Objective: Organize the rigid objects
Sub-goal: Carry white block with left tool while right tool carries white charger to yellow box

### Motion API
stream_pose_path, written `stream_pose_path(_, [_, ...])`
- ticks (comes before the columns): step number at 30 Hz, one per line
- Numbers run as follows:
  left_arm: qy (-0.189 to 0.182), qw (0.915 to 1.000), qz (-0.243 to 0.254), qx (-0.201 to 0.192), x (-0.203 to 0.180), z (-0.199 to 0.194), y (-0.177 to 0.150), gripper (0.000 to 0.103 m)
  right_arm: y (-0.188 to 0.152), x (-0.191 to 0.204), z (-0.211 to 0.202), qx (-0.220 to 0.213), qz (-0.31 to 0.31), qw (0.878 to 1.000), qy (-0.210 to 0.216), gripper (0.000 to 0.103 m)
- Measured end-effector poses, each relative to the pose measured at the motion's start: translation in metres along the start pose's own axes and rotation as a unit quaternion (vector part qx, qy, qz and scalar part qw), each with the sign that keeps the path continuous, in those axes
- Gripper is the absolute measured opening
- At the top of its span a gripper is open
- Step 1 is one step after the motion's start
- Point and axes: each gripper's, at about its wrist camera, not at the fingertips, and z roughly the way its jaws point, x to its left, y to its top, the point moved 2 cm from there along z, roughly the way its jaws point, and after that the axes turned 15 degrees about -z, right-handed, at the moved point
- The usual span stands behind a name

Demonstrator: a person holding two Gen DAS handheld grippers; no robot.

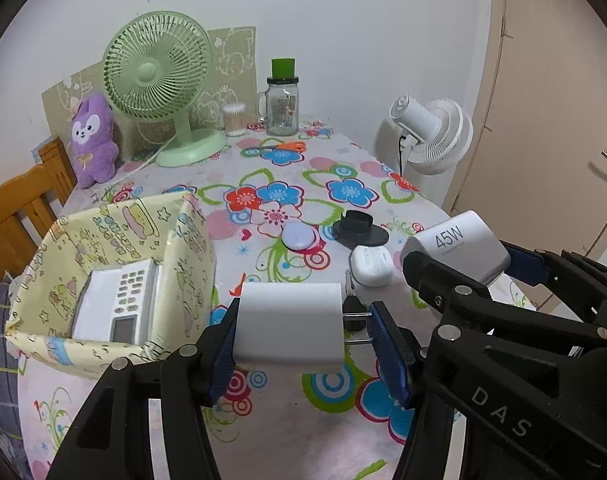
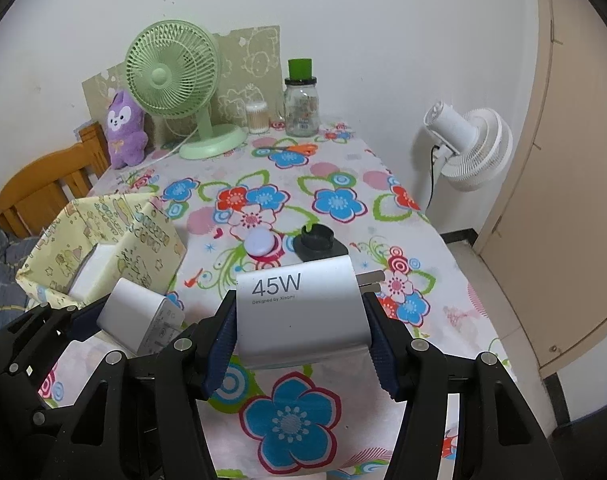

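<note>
My left gripper [image 1: 303,328] is shut on a plain white charger [image 1: 289,322], prongs pointing right, held above the floral table. It also shows in the right wrist view [image 2: 133,314]. My right gripper [image 2: 301,320] is shut on a white 45W charger [image 2: 303,312], also seen in the left wrist view [image 1: 459,246]. A yellow patterned box [image 1: 103,240] at the left holds a white remote-like device [image 1: 119,300]. On the table lie a white earbud case [image 1: 371,266], a round lilac puck [image 1: 299,236] and a black round holder [image 1: 359,230].
A green desk fan [image 1: 159,76], purple plush [image 1: 93,140], cotton-swab tub [image 1: 234,119], glass jar with green lid [image 1: 281,100] and orange scissors [image 1: 283,146] stand at the back. A white fan [image 1: 435,132] and door are to the right, a wooden chair [image 1: 19,204] to the left.
</note>
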Motion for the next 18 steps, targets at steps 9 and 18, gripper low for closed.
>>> stream_pose_path(9, [0.013,0.9999,0.003,-0.007,0.008,-0.01,0.013,0.063,0.016,0.011,-0.009,-0.007,-0.01,1.0,0.0,0.062])
stream_pose_path(18, [0.016,0.9998,-0.004,-0.013,0.022,-0.017,0.027,0.063,0.036,0.026,-0.013,-0.014,-0.02,1.0,0.007,0.062])
